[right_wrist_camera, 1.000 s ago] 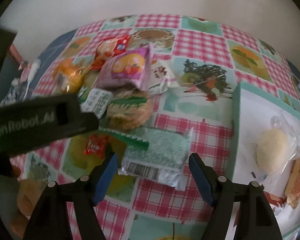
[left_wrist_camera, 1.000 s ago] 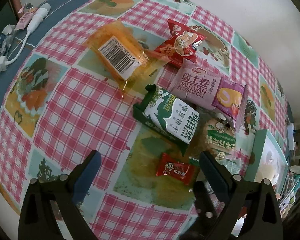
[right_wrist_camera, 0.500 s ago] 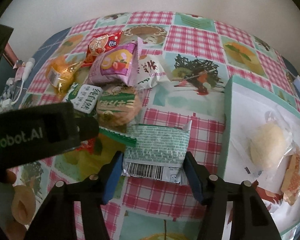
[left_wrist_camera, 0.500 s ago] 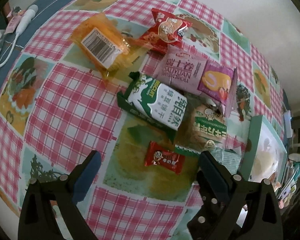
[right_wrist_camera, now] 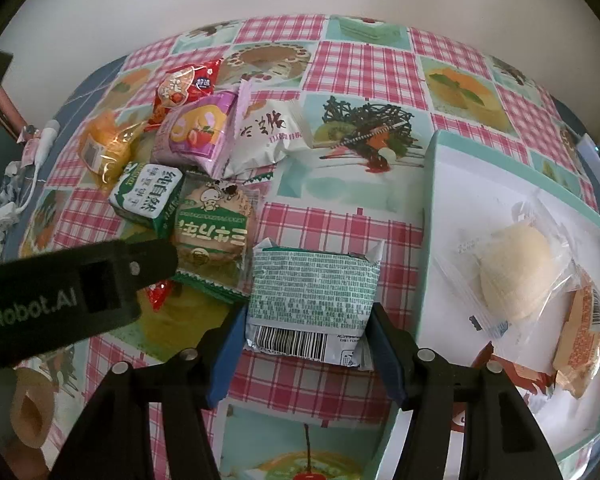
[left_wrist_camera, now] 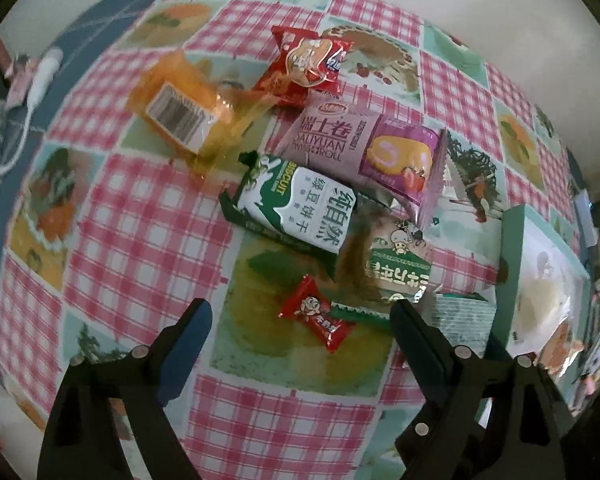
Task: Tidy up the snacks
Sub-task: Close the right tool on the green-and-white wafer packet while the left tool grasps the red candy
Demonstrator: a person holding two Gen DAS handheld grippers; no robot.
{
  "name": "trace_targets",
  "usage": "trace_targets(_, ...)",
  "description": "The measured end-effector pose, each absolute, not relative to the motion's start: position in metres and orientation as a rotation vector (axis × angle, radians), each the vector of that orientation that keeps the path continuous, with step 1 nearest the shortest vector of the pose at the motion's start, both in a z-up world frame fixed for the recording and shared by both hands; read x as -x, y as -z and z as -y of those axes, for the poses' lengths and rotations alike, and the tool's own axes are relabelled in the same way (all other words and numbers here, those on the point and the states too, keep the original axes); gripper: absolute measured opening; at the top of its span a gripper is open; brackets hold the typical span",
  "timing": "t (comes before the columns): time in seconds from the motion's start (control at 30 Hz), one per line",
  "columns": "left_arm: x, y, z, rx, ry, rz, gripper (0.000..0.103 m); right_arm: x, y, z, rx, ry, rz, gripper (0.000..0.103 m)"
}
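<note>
My right gripper (right_wrist_camera: 306,334) is shut on a green-and-white packet (right_wrist_camera: 312,292) with a barcode, which lies on the checked tablecloth just left of the teal-rimmed tray (right_wrist_camera: 428,220). My left gripper (left_wrist_camera: 300,314) points down over a small red candy (left_wrist_camera: 316,318). Its jaws are closing, the candy lies between them, and neither pad touches it. Behind the candy is a pile: a green-white biscuit packet (left_wrist_camera: 300,208), a round cookie (left_wrist_camera: 396,268), a purple swiss roll (left_wrist_camera: 364,148), a red packet (left_wrist_camera: 306,64) and an orange packet (left_wrist_camera: 180,108).
The tray holds a pale bun in clear wrap (right_wrist_camera: 512,276) and an orange packet (right_wrist_camera: 584,332). A white packet (right_wrist_camera: 268,136) leans on the pile. A white cable and plug (left_wrist_camera: 36,84) lie at the table's far left edge. The left gripper's black body (right_wrist_camera: 80,292) crosses the right wrist view.
The right jaws have closed onto the green-and-white packet. The left gripper has shifted and rolled over the pile, and its jaws stand slightly narrower around the red candy.
</note>
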State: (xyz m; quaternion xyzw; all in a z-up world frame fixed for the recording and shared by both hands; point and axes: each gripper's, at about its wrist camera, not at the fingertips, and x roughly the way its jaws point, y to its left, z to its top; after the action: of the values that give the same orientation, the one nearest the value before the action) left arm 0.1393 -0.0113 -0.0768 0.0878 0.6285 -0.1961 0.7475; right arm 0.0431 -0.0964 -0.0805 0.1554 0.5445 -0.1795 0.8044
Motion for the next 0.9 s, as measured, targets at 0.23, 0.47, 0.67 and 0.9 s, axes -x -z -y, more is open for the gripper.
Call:
trace_targets(0.23, -0.136, 0.086, 0.011, -0.309, 0.413, -1.361, 0.091, -0.043, 0.082, 0.098, -0.336, 0.382, -1.175, 0.063)
trace_targets(0.47, -0.144, 0.104, 0.001, -0.272, 0.365, -1.404, 0.091, -0.044, 0.083, 0.098, -0.342, 0.382, -1.178, 0.063)
trace_targets(0.67, -0.163, 0.109, -0.03, -0.189, 0.242, -1.407, 0.091, -0.044, 0.083, 0.098, -0.344, 0.383, -1.179, 0.063)
trace_targets(0.9, -0.163, 0.107, -0.035, -0.135, 0.325, -1.425, 0.091, -0.045, 0.084, 0.098, -0.344, 0.383, -1.182, 0.063)
